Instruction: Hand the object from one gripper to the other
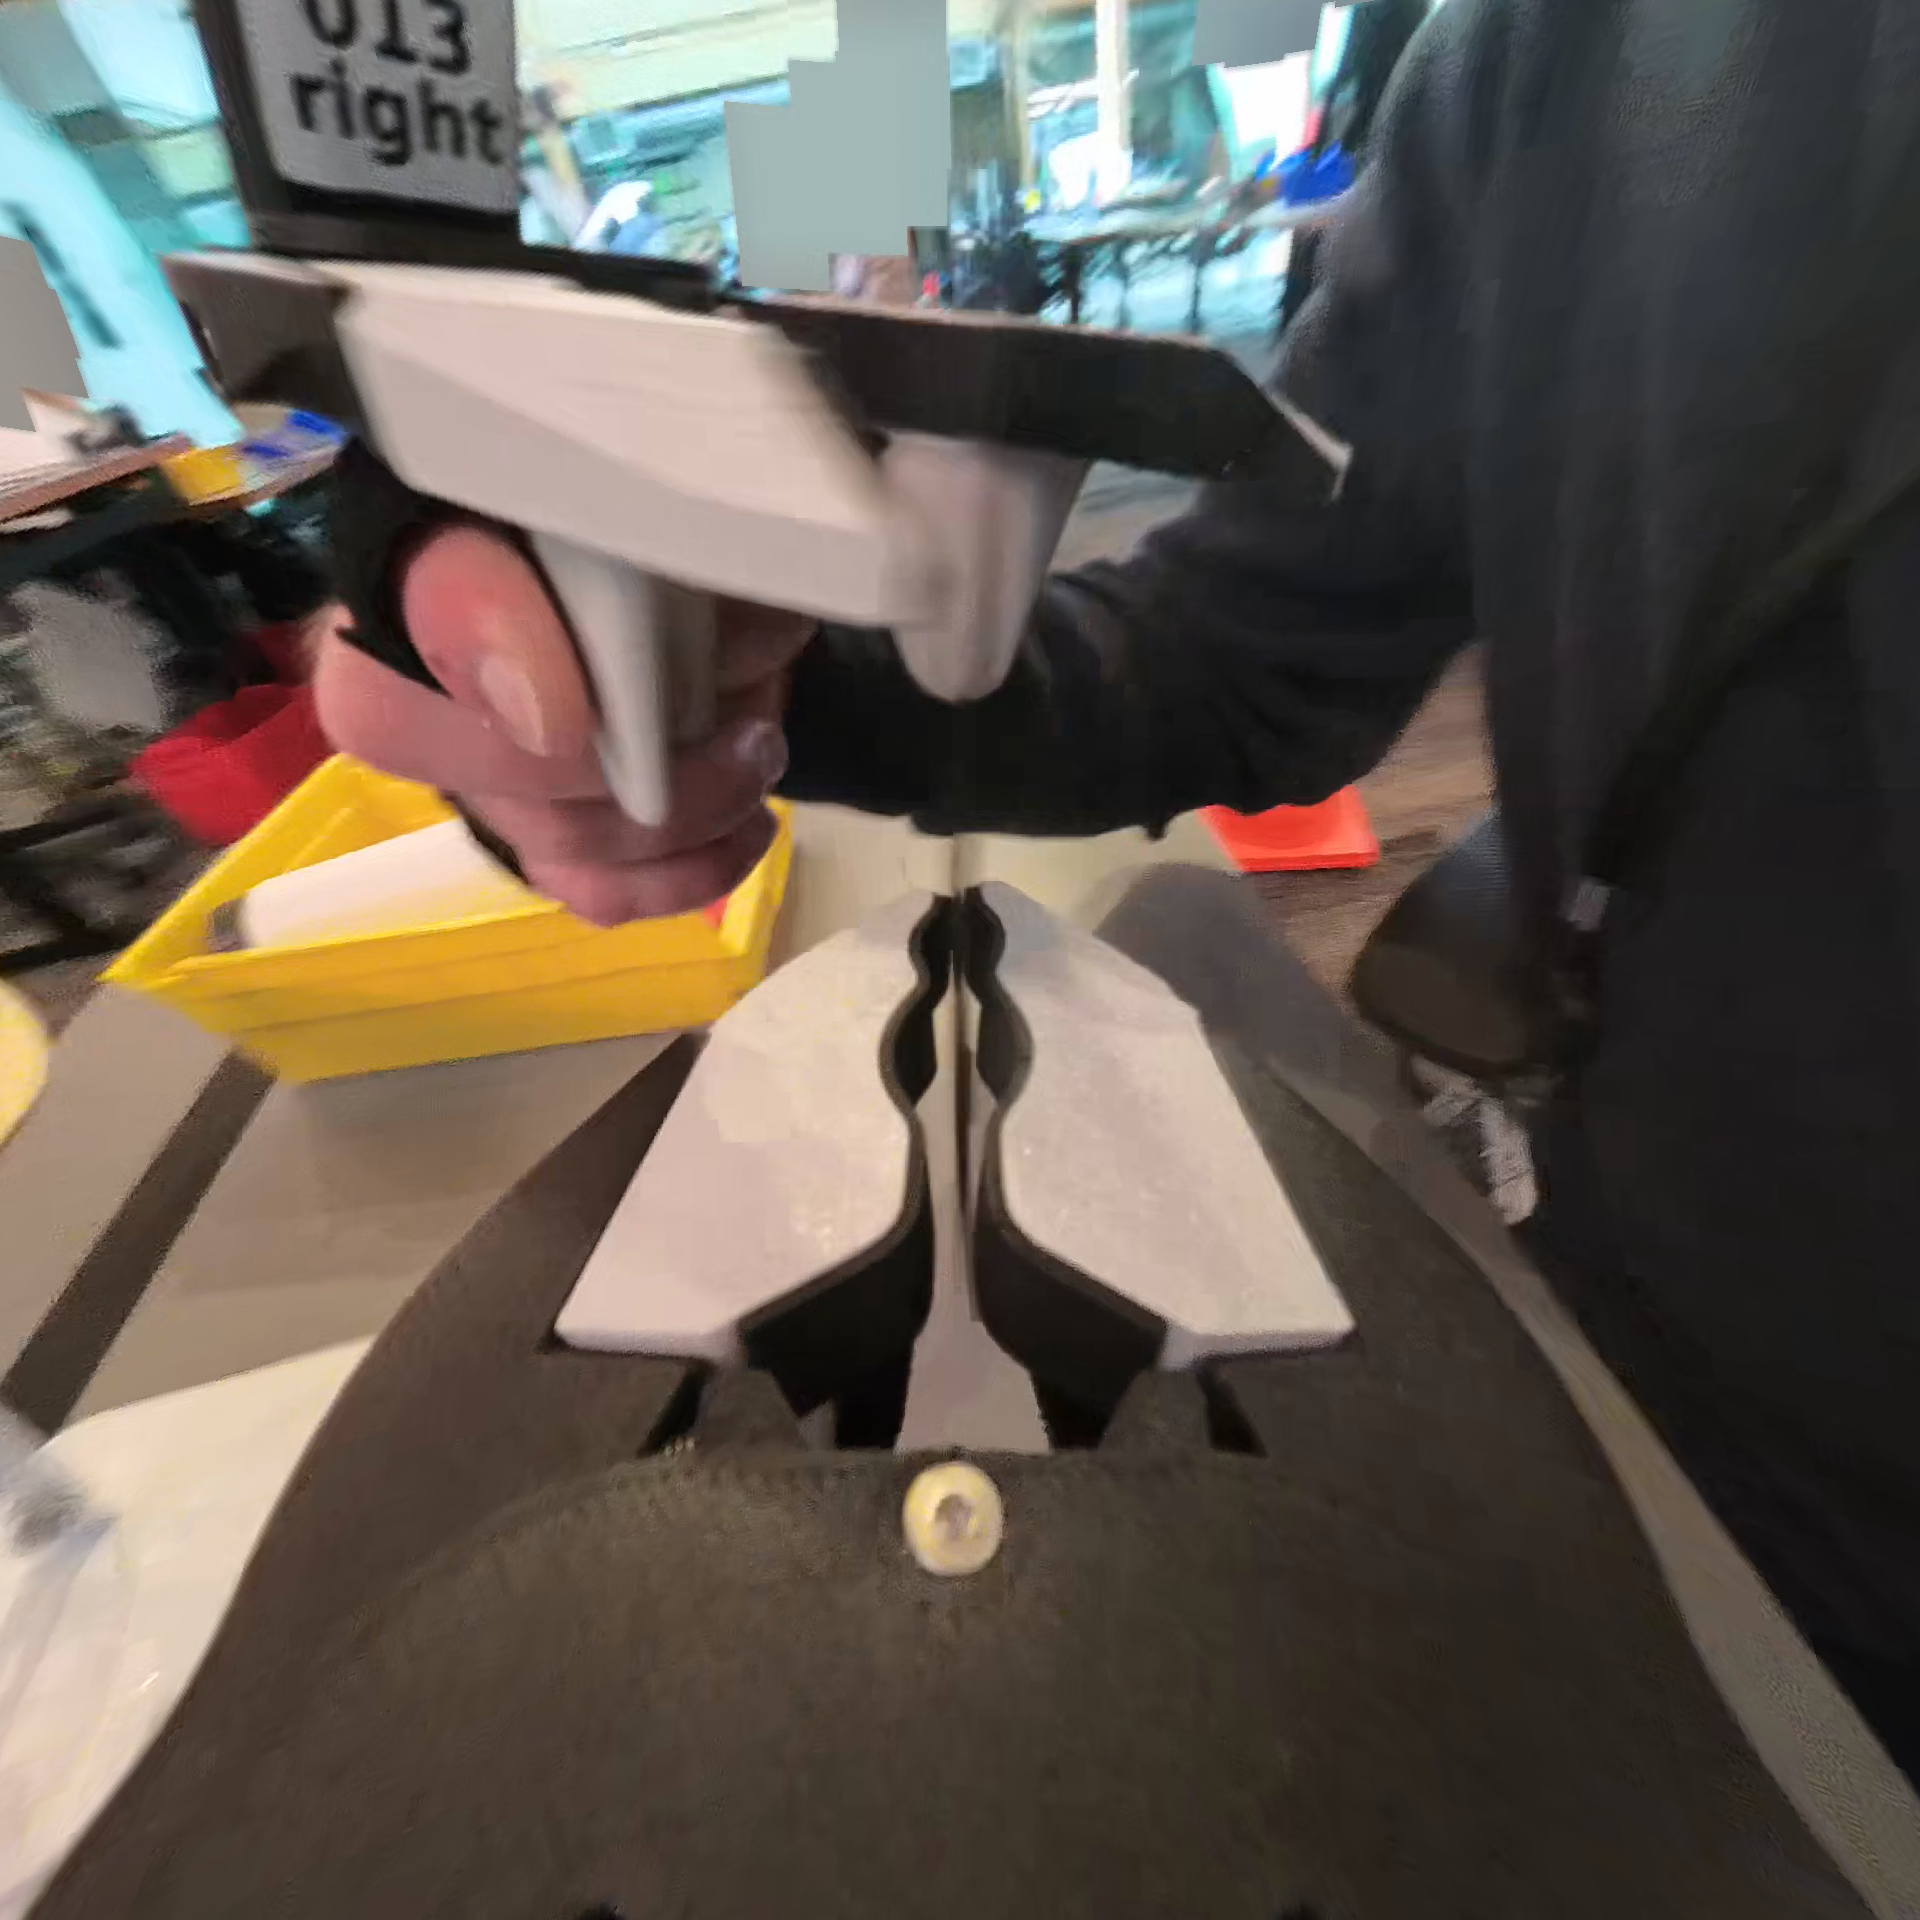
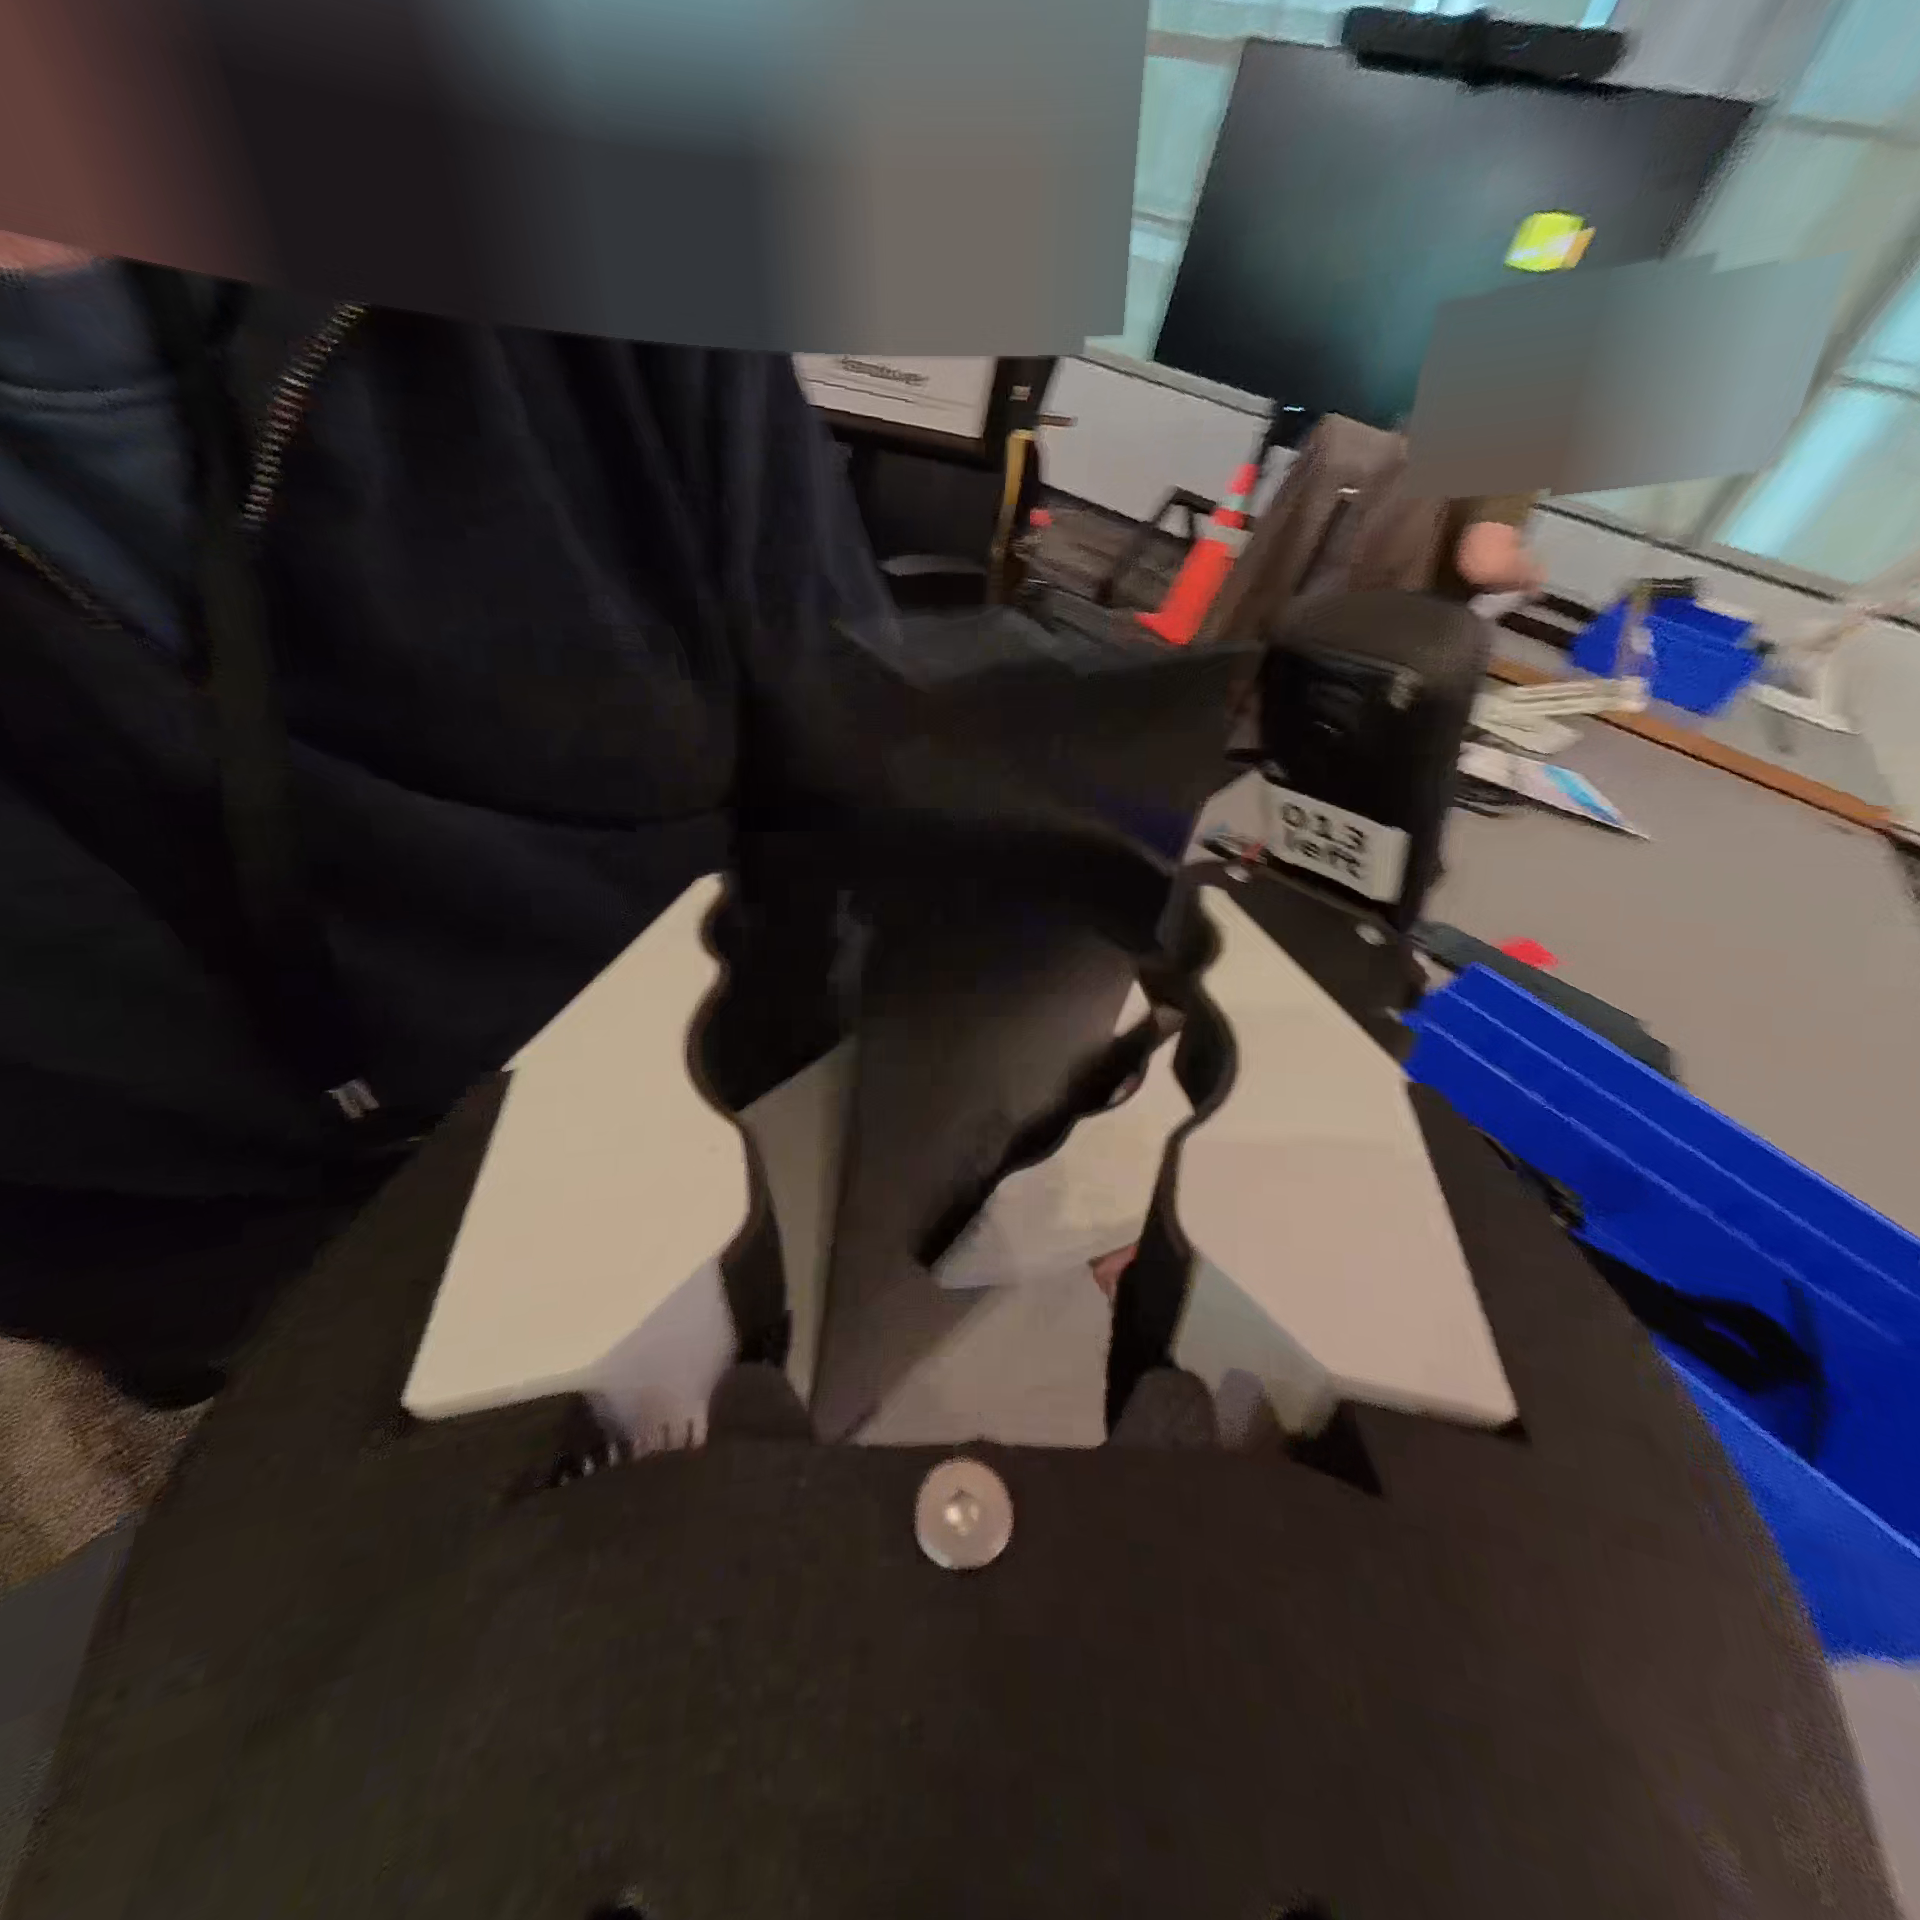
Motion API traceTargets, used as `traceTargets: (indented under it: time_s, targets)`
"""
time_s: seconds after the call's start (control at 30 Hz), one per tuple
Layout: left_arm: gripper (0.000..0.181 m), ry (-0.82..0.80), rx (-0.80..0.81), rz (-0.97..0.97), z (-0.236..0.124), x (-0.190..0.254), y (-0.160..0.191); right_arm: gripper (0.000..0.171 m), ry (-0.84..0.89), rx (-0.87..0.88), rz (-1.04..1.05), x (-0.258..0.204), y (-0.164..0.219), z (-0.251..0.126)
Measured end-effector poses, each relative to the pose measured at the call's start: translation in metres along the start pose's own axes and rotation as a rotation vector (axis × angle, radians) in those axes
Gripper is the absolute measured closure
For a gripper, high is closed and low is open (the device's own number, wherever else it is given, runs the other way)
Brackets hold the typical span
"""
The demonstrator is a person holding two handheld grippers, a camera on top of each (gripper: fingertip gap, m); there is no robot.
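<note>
My left gripper (image 1: 956, 914) is shut on a thin flat dark sheet (image 1: 956, 862), which shows edge-on as a fine line between the pads. In the right wrist view the sheet (image 2: 894, 1195) is a dark grey panel standing between the jaws of my right gripper (image 2: 956, 935). That gripper is open, with one finger on each side of the sheet. The left gripper (image 2: 935, 1247) reaches in from the upper right. In the left wrist view the right gripper (image 1: 966, 623) hangs just above, held by a hand (image 1: 499, 727). Motion blur hides whether the right pads touch the sheet.
A yellow bin (image 1: 468, 987) holding a white block stands on the beige table (image 1: 312, 1195) to the left. A blue bin (image 2: 1662, 1195) lies at the right. The person's dark jacket (image 2: 416, 727) fills the near side. Another person (image 2: 1382, 540) and an orange cone (image 2: 1195, 582) are behind. The gap from one gripper's tips to the other's is roughly 7 cm.
</note>
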State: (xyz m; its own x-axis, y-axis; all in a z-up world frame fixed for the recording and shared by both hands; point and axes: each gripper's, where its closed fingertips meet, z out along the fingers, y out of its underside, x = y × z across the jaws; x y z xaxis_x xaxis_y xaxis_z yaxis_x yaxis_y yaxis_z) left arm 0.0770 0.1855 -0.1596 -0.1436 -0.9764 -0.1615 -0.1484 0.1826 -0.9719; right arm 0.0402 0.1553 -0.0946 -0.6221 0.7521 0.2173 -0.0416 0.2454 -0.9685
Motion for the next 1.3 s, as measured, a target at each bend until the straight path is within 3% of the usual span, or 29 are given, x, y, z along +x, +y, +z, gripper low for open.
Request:
traceTargets:
  time_s: [0.23,0.4,0.5,0.6,0.7,1.0,1.07,1.13,1.3]
  targets:
    - [0.180,-0.438,-0.062,0.054,-0.024,-0.057,0.003,0.080,0.479,0.024,0.060,0.041,0.008,-0.047]
    - [0.180,-0.893,-0.293,0.171,-0.049,-0.101,0.016,0.070,0.929,0.101,0.126,0.078,0.018,-0.080]
    - [0.179,-1.052,-0.387,0.280,-0.052,-0.109,0.016,0.060,1.060,0.137,0.161,0.087,0.024,-0.076]
    - [0.179,-1.130,-0.431,0.346,-0.048,-0.110,0.016,0.061,1.124,0.195,0.176,0.093,0.027,-0.071]
    - [0.180,-1.168,-0.447,0.374,-0.044,-0.109,0.016,0.081,1.150,0.257,0.159,0.094,0.023,-0.071]
    - [0.175,-1.107,-0.415,0.367,-0.039,-0.105,0.018,0.084,1.022,0.283,0.152,0.090,0.022,-0.071]
    - [0.162,-1.041,-0.404,0.346,-0.033,-0.101,0.020,0.084,0.971,0.295,0.143,0.087,0.018,-0.072]
    - [0.138,-0.974,-0.370,0.254,-0.027,-0.096,0.021,0.084,0.923,0.292,0.127,0.083,0.015,-0.074]
    - [0.112,-0.693,-0.147,0.023,-0.020,-0.071,0.002,0.084,0.653,0.249,0.103,0.060,0.012,-0.059]
